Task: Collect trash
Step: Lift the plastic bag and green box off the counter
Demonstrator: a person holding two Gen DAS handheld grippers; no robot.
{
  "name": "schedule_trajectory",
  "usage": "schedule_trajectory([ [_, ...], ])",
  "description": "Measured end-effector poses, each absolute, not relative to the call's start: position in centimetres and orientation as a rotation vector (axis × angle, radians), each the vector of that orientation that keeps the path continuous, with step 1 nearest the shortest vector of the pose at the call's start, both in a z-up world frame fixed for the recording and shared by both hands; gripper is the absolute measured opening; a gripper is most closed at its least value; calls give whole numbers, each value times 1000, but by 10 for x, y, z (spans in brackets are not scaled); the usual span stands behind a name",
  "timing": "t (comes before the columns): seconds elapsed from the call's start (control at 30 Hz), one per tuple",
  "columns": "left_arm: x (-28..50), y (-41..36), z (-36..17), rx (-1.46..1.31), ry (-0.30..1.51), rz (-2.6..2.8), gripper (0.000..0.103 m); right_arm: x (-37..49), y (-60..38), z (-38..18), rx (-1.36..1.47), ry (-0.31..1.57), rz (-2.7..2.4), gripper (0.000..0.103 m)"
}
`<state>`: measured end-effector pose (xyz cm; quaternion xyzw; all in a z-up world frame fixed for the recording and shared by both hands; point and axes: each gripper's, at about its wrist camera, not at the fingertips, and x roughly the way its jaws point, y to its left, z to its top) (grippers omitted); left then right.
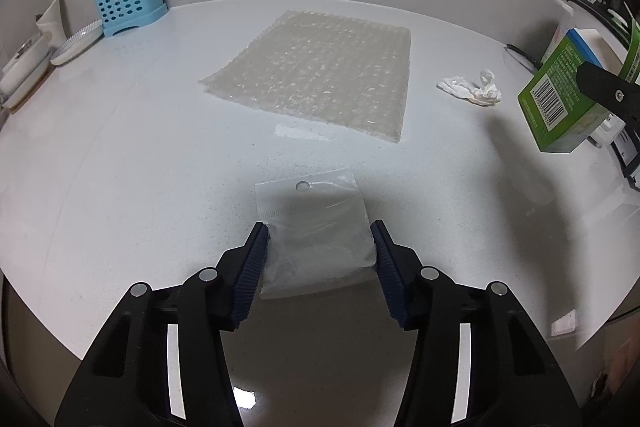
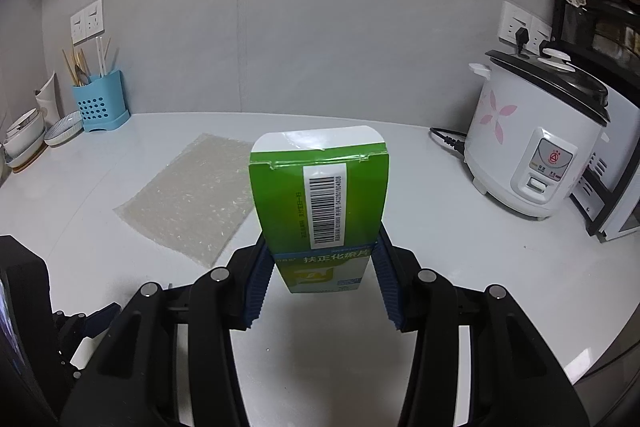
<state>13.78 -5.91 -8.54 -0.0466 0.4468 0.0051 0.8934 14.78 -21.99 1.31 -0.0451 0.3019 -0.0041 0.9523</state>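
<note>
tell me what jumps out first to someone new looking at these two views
The green box with its barcode fills the middle of the right wrist view, clamped in the right claw above the white counter. In the left wrist view, the left claw straddles a small clear plastic bag near the counter's front edge. Behind it lies a big sheet of bubble wrap, with a crumpled tissue to its right.

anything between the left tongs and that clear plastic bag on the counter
Nothing visible. The clear plastic bag already lies flat on the counter between the blue pads of the left tongs, with no other object in the gap. Whether the pads press it yet is unclear.
</note>
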Motion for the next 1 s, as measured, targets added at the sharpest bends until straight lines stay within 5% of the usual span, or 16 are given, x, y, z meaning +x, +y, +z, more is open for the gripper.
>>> schedule_trajectory([
  [1.0,29,-17,-26,-89,777,-42,50,25,-208,15,-87,573,49,45],
])
